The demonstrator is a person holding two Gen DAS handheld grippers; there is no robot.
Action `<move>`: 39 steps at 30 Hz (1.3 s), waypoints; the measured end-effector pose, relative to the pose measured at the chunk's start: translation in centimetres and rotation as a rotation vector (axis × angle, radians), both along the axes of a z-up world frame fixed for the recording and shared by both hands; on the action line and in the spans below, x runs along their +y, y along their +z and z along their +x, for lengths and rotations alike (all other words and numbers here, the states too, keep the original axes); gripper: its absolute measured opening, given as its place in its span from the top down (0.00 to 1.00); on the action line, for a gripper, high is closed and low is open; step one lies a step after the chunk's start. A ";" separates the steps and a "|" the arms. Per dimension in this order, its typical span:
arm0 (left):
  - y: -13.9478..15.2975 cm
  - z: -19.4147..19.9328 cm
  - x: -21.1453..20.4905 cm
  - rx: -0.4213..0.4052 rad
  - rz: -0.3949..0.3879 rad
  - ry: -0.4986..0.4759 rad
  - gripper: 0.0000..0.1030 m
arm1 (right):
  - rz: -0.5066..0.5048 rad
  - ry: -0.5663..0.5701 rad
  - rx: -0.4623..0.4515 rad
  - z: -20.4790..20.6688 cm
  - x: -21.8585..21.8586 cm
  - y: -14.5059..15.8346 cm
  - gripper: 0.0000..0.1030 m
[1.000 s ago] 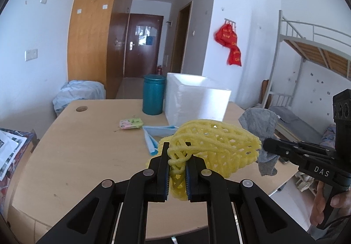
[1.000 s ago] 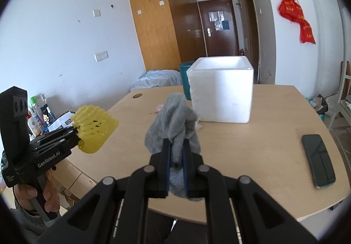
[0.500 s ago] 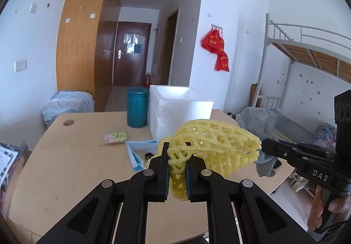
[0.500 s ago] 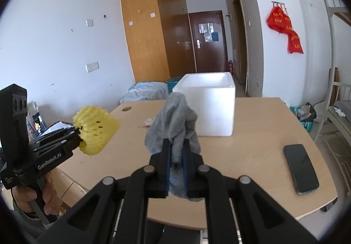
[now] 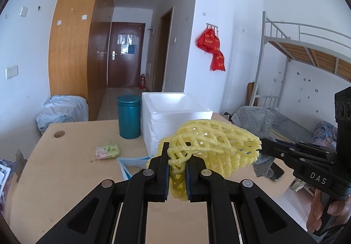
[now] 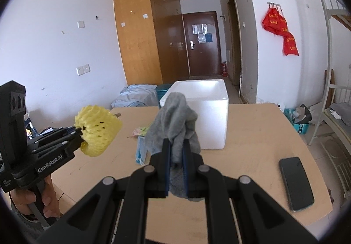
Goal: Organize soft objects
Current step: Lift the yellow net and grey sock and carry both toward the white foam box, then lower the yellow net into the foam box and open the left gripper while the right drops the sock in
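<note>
Fingers (image 5: 163,165) of left gripper (image 5: 177,174) clamp yellow foam net (image 5: 210,145) above worktop (image 5: 65,169); right unit reads "DAS". Right view: right gripper (image 6: 175,169) pinches grey cloth (image 6: 175,121) before white foam box (image 6: 210,110); left unit reads "GenRobot.AI".

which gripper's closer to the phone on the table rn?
Right. The right gripper, shut on the grey cloth, hangs just left of the phone. The left gripper, shut on the yellow foam net, is off the table's far-left edge.
</note>
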State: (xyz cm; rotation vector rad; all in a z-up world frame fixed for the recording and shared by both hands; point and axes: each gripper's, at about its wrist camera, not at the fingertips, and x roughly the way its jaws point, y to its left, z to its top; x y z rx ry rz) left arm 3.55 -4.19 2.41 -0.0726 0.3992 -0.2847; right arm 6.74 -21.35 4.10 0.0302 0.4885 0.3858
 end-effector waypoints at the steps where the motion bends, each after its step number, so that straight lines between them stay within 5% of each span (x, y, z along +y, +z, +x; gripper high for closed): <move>1: 0.1 0.3 0.0 0.002 -0.001 -0.003 0.89 | 0.001 -0.001 0.002 0.3 -0.1 0.0 0.88; 39: 2.8 15.5 -1.8 0.044 -0.009 -0.047 0.88 | -0.044 -0.039 -0.011 11.8 0.9 2.3 0.88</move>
